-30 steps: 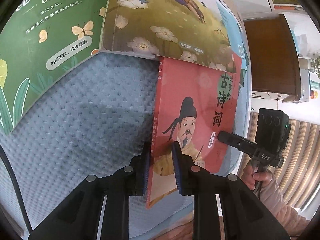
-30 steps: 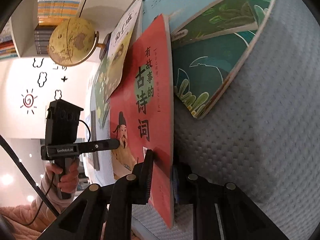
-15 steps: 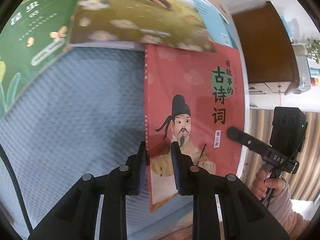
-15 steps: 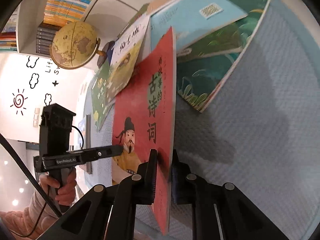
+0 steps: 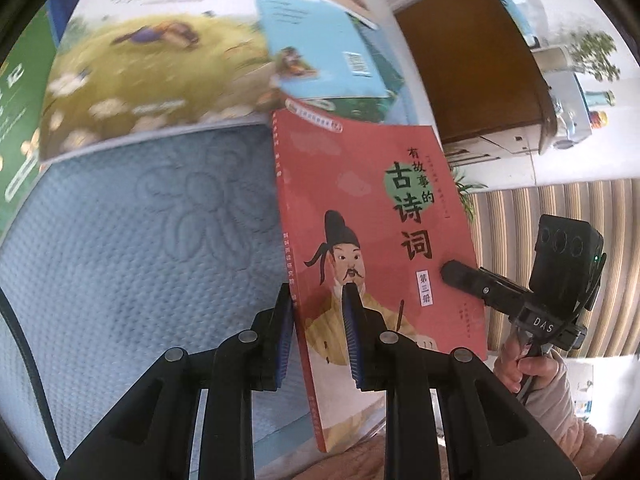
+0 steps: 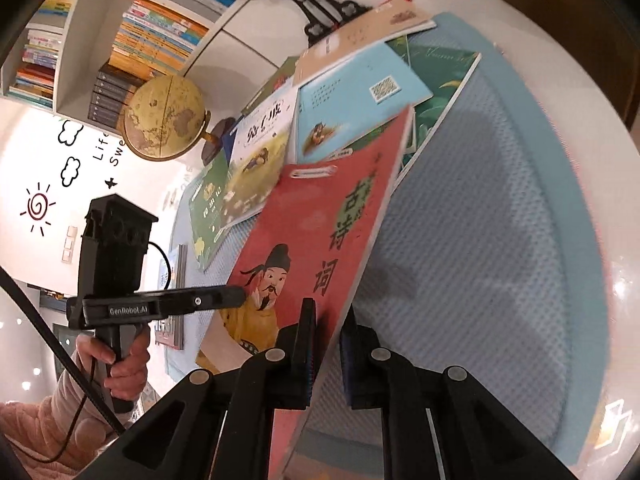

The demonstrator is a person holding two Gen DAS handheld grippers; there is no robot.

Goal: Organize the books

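The thin red paperback with a robed poet on its cover [image 5: 372,248] hangs between both grippers, lifted off the quilted blue mat [image 5: 140,240]. The left gripper [image 5: 318,336] pinches its spine edge and the right gripper [image 6: 326,344] its opposite edge, both nearly closed on it. It looks light and floppy, so gripping near the edges is wise. Only the right view shows the globe [image 6: 166,118] and bookshelf [image 6: 100,40] beyond the fingers.

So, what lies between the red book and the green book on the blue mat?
In the left wrist view, only bare blue mat lies between the red book and the green book; the yellow meadow book lies above that stretch.
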